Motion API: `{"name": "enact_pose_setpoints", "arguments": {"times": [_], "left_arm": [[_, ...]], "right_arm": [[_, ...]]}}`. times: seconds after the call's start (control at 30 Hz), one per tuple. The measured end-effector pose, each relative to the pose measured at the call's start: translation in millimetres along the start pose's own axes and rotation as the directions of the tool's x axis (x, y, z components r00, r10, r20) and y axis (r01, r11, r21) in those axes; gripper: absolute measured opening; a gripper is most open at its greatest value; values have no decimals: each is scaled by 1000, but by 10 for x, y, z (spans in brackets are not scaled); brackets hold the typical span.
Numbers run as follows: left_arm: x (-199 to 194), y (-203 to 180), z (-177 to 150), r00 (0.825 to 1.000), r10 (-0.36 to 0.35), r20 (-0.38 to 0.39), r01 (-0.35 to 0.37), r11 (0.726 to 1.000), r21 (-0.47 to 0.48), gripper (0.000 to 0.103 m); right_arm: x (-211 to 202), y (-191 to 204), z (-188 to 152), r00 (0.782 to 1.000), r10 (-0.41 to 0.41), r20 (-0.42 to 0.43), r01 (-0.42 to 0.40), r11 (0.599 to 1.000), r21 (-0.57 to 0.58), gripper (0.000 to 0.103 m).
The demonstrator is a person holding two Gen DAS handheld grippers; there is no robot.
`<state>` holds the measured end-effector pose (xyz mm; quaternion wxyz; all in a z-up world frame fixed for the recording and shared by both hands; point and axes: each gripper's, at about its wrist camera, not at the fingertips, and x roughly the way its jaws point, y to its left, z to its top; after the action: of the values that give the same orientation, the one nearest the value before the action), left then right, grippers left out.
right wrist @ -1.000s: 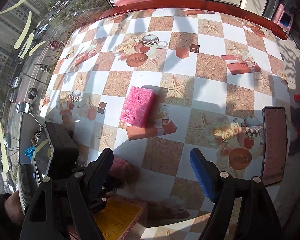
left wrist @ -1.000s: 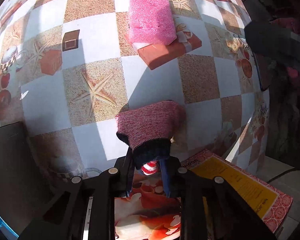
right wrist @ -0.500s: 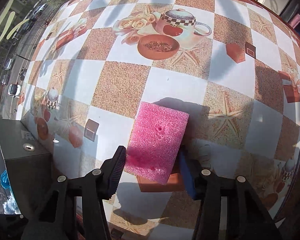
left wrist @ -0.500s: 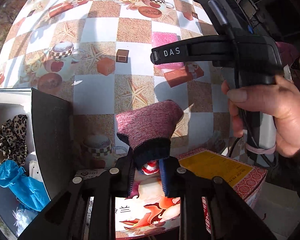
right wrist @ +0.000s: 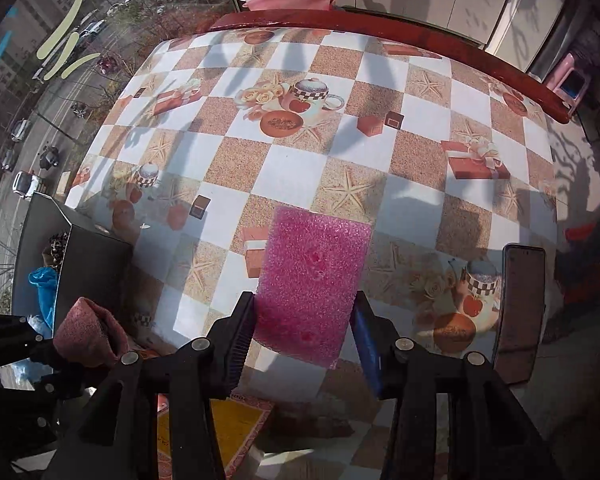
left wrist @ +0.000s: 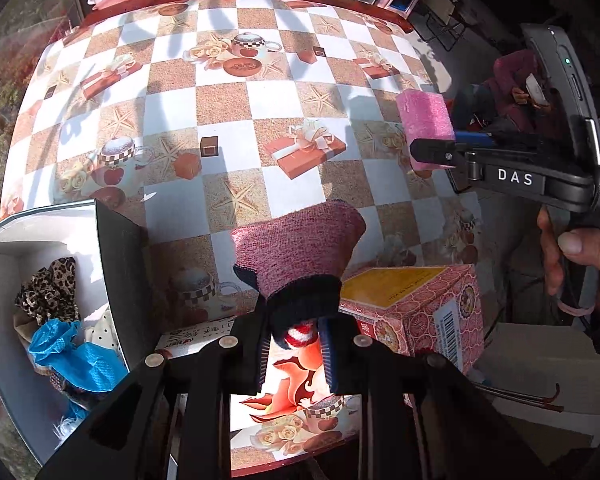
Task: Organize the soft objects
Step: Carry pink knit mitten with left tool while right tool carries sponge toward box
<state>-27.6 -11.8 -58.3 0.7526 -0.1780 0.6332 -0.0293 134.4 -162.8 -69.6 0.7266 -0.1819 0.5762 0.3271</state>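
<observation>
In the left wrist view, the left hand-held gripper [left wrist: 296, 350] is clamped on the dark cuff of a pink knitted sock [left wrist: 300, 252], which hangs above the near edge of the table [left wrist: 284, 92]. An open box [left wrist: 4, 264] with other soft things stands at the near left. At the right, the right hand-held gripper [left wrist: 434, 148] holds a pink sponge [left wrist: 424, 118].

In the right wrist view, its jaws have just been closing and now press on the sponge's two sides, above the table. The step seems to be carrying both things; the next move probably calls for bringing them over the box and letting go.
</observation>
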Motion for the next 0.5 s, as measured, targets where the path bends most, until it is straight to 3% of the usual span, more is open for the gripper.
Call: {"name": "enact_pose_setpoints", "arguments": {"times": [0.17, 0.27, 0.4, 0.5], "left_arm": [[-181, -180, -91, 999, -42, 15, 41, 997, 60, 24], [-310, -379, -162, 998, -60, 27, 55, 988, 146, 24], [-411, -586, -310, 998, -63, 22, 56, 969, 241, 24], [-448, -572, -456, 998, -62, 10, 57, 965, 258, 24]], "right_arm": [[-394, -176, -589, 999, -46, -8, 46, 992, 115, 49], [-548, -158, -917, 999, -44, -11, 45, 982, 186, 49], [-732, 53, -1241, 1000, -9, -12, 11, 976, 219, 49], [-859, 300, -1377, 1000, 19, 2, -19, 978, 208, 49]]}}
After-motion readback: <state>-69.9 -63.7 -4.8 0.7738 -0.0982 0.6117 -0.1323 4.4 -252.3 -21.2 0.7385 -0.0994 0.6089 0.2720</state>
